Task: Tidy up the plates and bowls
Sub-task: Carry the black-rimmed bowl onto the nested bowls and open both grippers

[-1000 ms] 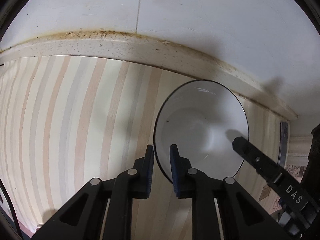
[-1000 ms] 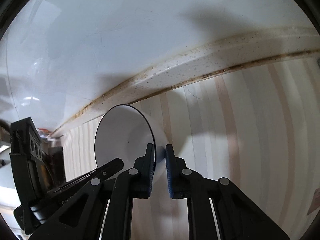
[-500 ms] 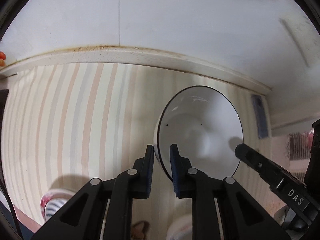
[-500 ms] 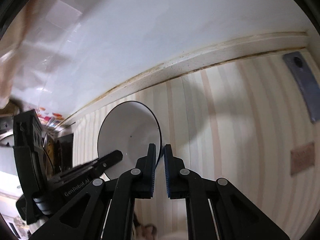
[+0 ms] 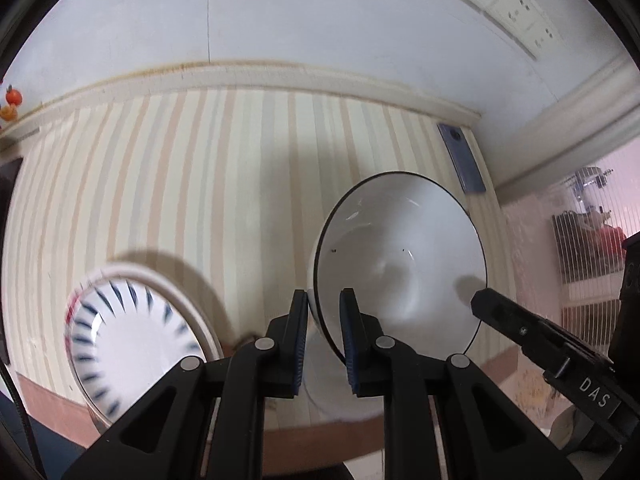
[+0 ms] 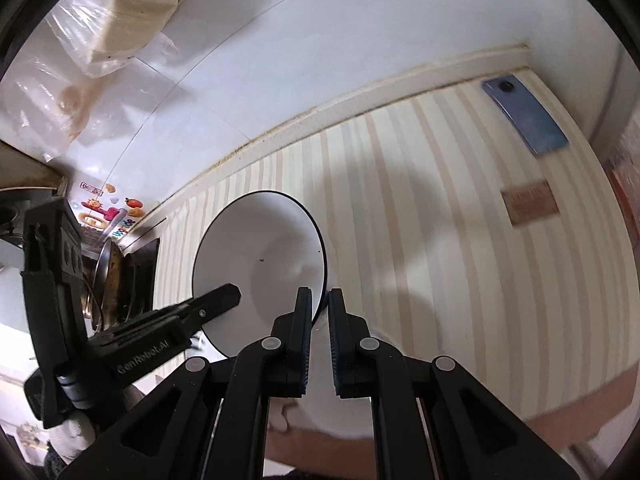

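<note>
You have the white bowl (image 5: 400, 264) pinched at opposite sides of its dark-edged rim, one claw on each side, which looks like a way to keep it level and steady while it hangs clear above the striped table (image 5: 200, 184). Your left claw (image 5: 323, 320) is nearly closed, one pad inside the bowl and one outside, squeezing the wall at the near rim. Your right claw (image 6: 319, 320) is pressed almost fully together on the rim across the bowl from the left one. Left of the white bowl, and lower, sits a blue-patterned bowl (image 5: 132, 340) on the table, which I judge a likely stacking spot. Beyond the white bowl, a phone (image 6: 524, 116) lies by the wall.
</note>
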{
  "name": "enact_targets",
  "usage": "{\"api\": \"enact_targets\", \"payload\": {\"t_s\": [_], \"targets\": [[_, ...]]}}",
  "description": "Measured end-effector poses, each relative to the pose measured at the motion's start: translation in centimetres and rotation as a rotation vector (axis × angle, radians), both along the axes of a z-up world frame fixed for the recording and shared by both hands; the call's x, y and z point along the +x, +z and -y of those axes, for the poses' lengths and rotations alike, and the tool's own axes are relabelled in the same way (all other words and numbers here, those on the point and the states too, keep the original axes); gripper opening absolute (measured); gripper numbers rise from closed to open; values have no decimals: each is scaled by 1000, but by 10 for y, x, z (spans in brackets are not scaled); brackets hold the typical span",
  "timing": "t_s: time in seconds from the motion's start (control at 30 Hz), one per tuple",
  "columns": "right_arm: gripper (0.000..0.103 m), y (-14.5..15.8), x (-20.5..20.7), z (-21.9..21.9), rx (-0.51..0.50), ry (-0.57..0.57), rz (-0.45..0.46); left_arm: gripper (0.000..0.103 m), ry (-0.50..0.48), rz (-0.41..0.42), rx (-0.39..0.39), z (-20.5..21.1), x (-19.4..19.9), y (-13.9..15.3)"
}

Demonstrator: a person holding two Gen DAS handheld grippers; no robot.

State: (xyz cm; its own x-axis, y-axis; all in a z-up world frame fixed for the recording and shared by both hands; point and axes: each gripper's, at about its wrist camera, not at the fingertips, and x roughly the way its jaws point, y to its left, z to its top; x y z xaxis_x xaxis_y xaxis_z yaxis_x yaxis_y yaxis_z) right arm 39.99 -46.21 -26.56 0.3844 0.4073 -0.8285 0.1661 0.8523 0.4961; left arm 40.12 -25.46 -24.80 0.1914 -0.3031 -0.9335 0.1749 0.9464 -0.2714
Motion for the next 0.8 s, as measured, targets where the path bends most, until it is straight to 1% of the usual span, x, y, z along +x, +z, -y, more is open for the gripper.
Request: {"api": "enact_targets", "payload": {"t_s": [0.1,0.2,0.4,0.53,0.6,0.8], "targets": [[10,-5,-22,1,1,-9,-17,14,-7,-27,-1,-1,-20,-7],[10,-15,-39,3,8,-13,-39,14,-22,-46,20,3,-36,-19],[10,-43,-58,3,0,-13,-87,14,-48,-80,71,10,-52,-46],[10,-58,-65,5,4,-12,-116,14,-57,-102,88,13,-57,-58],[10,-64,-68,6,14,-13,-126,14,-65,-87,108,15,-60,-59],[10,-71,-70,8,26,-17,-140,14,-75,-74,134,20,-58,-59]]}}
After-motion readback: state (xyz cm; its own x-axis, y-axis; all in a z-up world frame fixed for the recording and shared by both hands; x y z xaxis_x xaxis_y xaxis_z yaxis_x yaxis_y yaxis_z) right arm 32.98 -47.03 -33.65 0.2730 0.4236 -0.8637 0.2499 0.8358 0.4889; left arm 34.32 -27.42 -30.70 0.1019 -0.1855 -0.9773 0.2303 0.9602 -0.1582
